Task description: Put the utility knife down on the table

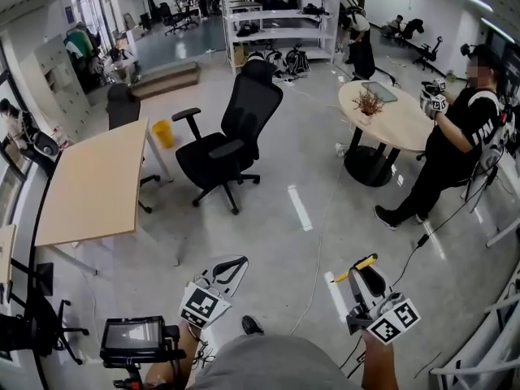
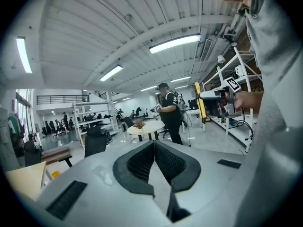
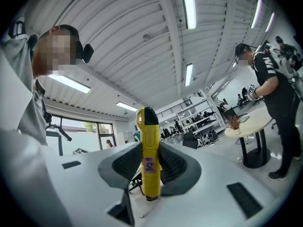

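From where I was steering, the knife [image 1: 356, 268] was nowhere near a surface: it hung over bare floor, with the wooden table [image 1: 93, 185] far off to the left and the round table [image 1: 390, 116] well ahead on the right. Letting go here would, I judged, have dropped it on the floor rather than set it down. Heading left meant passing the black chair [image 1: 231, 136], which stood beside the wooden table. A white cable [image 1: 321, 242] lay on the floor ahead between the two claws and could have snagged a foot. Heading right meant carrying a cutting tool towards the person in black [image 1: 459, 136] who stood at the round table; I could not tell whether the blade was out. The left claw [image 1: 227, 268] was empty, and its own view showed the left claw [image 2: 154, 144] with its tips touching and nothing between them. The right claw [image 1: 366, 273] was clamped on the knife. In its own view the right claw [image 3: 150, 171] held its pads fairly wide apart, pressed against the yellow body of the knife [image 3: 147, 126]. The top end stood well clear above the jaws, so I reckoned a knock there could have pivoted it in the grip.
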`<state>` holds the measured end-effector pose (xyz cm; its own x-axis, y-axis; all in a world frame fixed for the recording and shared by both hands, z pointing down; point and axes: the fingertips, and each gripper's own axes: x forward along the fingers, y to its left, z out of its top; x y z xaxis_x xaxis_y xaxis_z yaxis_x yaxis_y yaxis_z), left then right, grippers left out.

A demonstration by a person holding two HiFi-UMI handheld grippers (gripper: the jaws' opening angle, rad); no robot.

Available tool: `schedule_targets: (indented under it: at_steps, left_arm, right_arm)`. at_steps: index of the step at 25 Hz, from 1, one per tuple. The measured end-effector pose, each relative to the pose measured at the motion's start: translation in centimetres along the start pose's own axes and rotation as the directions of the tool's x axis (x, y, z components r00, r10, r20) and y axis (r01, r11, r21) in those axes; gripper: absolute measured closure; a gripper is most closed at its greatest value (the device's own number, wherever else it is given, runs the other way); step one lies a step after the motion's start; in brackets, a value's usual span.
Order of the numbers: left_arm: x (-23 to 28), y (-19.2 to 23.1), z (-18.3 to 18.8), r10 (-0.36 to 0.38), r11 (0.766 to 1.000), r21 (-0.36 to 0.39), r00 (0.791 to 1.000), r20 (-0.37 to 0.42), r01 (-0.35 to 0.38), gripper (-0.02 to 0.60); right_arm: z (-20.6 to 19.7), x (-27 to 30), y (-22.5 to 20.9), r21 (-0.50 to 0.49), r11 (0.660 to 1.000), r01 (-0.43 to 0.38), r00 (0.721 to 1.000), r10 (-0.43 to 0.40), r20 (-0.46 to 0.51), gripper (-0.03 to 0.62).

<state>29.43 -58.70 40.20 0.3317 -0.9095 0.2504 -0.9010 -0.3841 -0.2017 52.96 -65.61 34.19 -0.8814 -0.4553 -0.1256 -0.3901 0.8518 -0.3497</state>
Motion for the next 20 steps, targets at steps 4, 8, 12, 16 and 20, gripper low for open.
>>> schedule_targets:
  at_steps: [4, 8, 12, 16, 20]
  left_arm:
    - [1.8, 4.4, 0.2, -0.016, 1.0, 0.005, 0.999, 0.029, 0.016, 0.576]
    - [3.4, 8.8, -1.2, -0.016, 1.0, 0.018, 0.999, 0.034, 0.016, 0.576]
    - [3.8, 11.8, -1.8, -0.005, 1.0, 0.001, 0.999, 0.037, 0.005, 0.576]
    - [4.3, 14.6, -2.3, 0.022, 1.0, -0.014, 0.999, 0.034, -0.022, 0.577]
    - [5.7, 16.4, -3.2, 0.06, 0.998, -0.03, 0.998, 0.015, -0.06, 0.577]
  right_arm:
    - [0.4, 4.6, -0.9, -0.026, 1.0, 0.011, 1.0, -0.011, 0.001, 0.476]
    - [0.0, 8.7, -2.2, -0.04, 0.999, 0.025, 1.0, -0.025, 0.017, 0.477]
    - [-0.1, 11.8, -2.6, -0.045, 0.999, 0.02, 1.0, -0.02, -0.012, 0.477]
    - [-0.4, 15.0, -3.2, -0.044, 0.999, -0.004, 0.999, 0.002, -0.042, 0.477]
    - [-0.6, 17.7, -5.0, -0.034, 0.998, -0.05, 0.997, 0.048, -0.064, 0.477]
